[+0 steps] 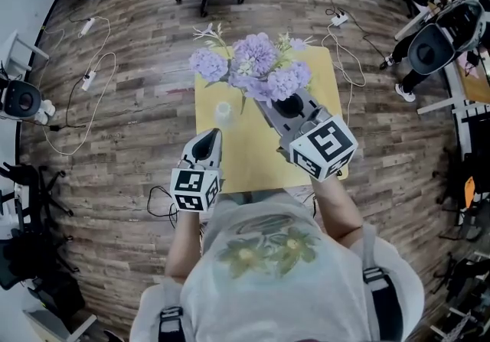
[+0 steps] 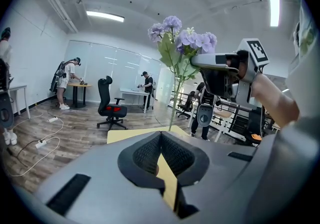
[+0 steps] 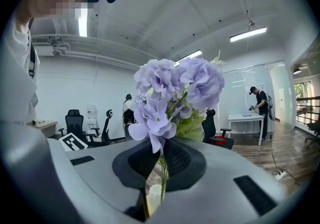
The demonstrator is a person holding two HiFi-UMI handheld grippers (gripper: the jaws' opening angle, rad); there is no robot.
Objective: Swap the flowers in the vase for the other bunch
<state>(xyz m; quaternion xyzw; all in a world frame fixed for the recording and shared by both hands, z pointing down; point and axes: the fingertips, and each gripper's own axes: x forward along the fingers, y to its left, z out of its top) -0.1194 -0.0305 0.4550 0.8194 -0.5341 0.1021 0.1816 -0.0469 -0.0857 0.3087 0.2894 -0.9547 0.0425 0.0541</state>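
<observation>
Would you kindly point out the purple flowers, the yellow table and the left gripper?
purple flowers [image 1: 256, 65], head view, a central bloom.
yellow table [image 1: 241, 157], head view, bare top.
left gripper [image 1: 212, 135], head view, between its fingertips.

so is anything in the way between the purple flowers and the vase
Nothing visible is. The right gripper holds the purple flowers over the yellow table; the vase stands on bare tabletop just left of their stem in the head view. The left gripper, shut and empty, sits nearer the person.

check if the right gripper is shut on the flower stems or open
Shut on them. In its own view, the right gripper has its jaws closed on the green stems of the purple flowers above.
</observation>
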